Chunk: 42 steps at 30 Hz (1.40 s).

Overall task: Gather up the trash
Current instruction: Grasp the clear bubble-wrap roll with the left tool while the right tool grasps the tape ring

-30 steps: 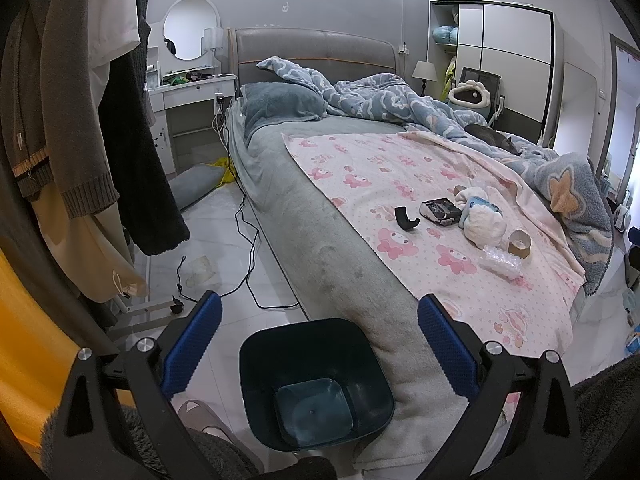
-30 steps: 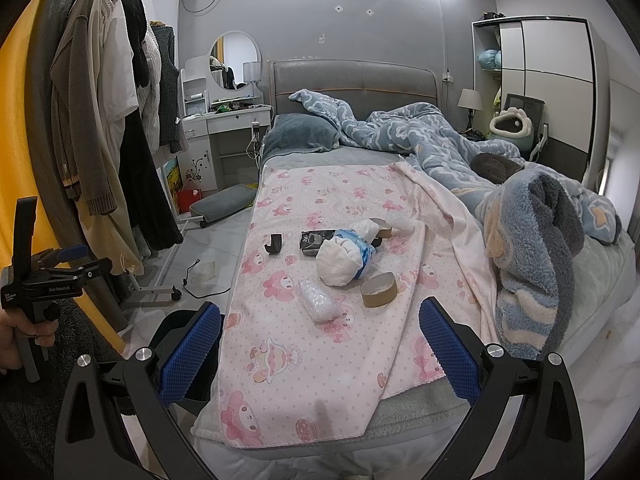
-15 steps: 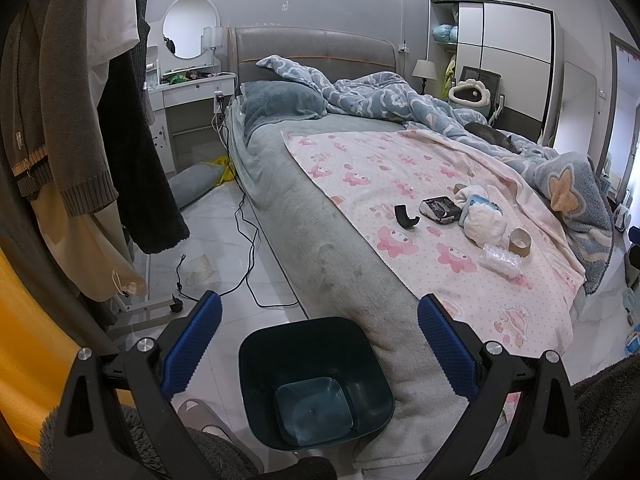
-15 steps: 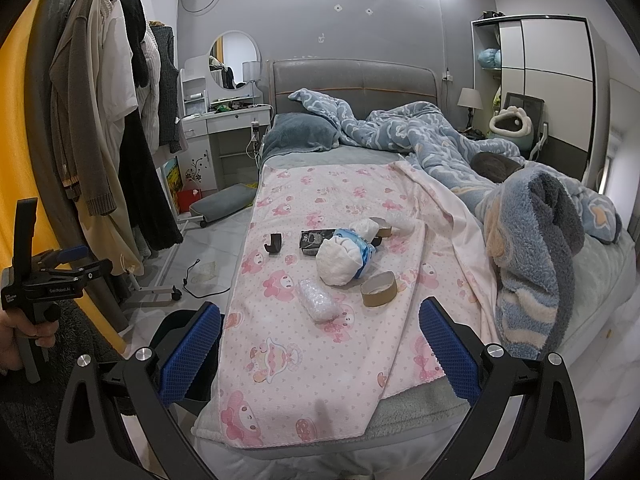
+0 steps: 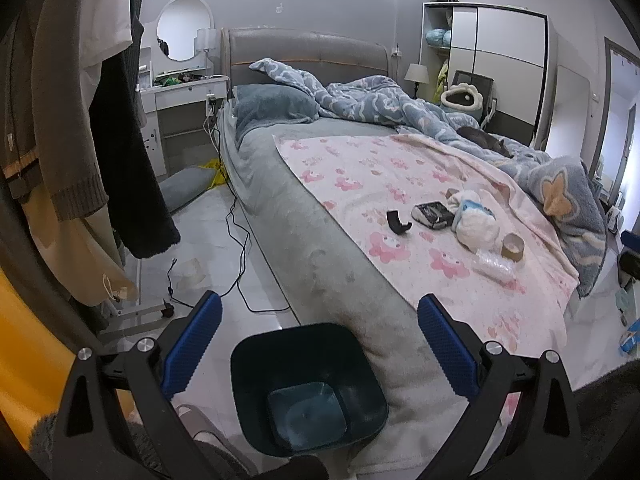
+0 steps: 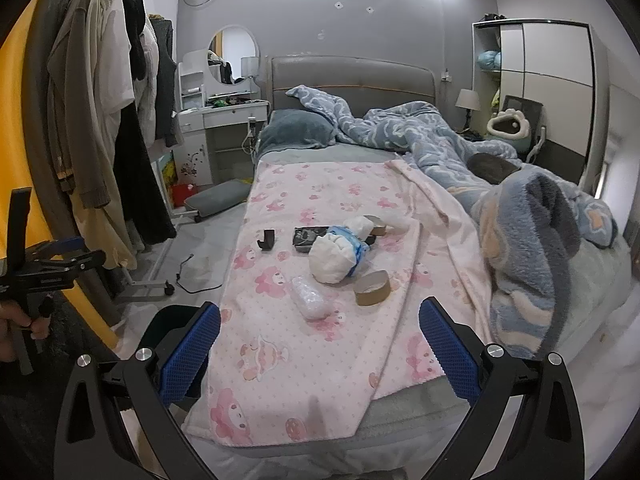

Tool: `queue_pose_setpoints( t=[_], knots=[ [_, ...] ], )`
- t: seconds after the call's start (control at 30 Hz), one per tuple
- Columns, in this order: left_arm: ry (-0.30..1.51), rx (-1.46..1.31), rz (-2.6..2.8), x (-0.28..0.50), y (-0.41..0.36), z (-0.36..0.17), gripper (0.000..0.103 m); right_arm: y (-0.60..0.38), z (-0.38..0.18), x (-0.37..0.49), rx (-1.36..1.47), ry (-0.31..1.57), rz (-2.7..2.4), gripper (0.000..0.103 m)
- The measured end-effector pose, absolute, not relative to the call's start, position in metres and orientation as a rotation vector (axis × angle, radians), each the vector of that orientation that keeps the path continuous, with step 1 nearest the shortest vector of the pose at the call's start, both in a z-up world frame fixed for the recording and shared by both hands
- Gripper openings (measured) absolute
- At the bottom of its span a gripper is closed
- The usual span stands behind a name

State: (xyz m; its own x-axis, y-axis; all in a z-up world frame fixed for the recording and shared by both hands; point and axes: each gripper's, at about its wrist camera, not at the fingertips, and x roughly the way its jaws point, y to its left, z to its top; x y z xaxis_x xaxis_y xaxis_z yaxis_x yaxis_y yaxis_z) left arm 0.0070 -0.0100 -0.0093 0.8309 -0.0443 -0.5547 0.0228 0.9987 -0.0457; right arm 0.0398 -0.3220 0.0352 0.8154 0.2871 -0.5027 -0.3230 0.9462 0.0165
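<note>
Both the left gripper (image 5: 318, 336) and right gripper (image 6: 319, 336) hover, fingers spread wide.

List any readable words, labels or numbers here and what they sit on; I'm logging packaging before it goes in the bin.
No text can be read.
Dark packet: pale print, too blurred.
Blue-and-white wrapper: markings too small.
Left gripper: a label on its body, too small.
Tape roll, dark bin: no print visible.

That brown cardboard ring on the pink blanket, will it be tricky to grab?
Probably light: the tape roll core looks hollow, thin-walled cardboard. It may crush if squeezed hard. It lies nearly flat on the soft pink blanket, so rolling seems unlikely unless tipped on edge.
</note>
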Motion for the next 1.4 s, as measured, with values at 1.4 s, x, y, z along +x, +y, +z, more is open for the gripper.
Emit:
queue_pose_setpoints(
  t=[1.4],
  knots=[
    [0.736,0.095,-0.664,0.129,-0.151,-0.066,0.080,-0.323,-0.041,0.207,-0.249,0.735,0.440,0.079]
  ],
)
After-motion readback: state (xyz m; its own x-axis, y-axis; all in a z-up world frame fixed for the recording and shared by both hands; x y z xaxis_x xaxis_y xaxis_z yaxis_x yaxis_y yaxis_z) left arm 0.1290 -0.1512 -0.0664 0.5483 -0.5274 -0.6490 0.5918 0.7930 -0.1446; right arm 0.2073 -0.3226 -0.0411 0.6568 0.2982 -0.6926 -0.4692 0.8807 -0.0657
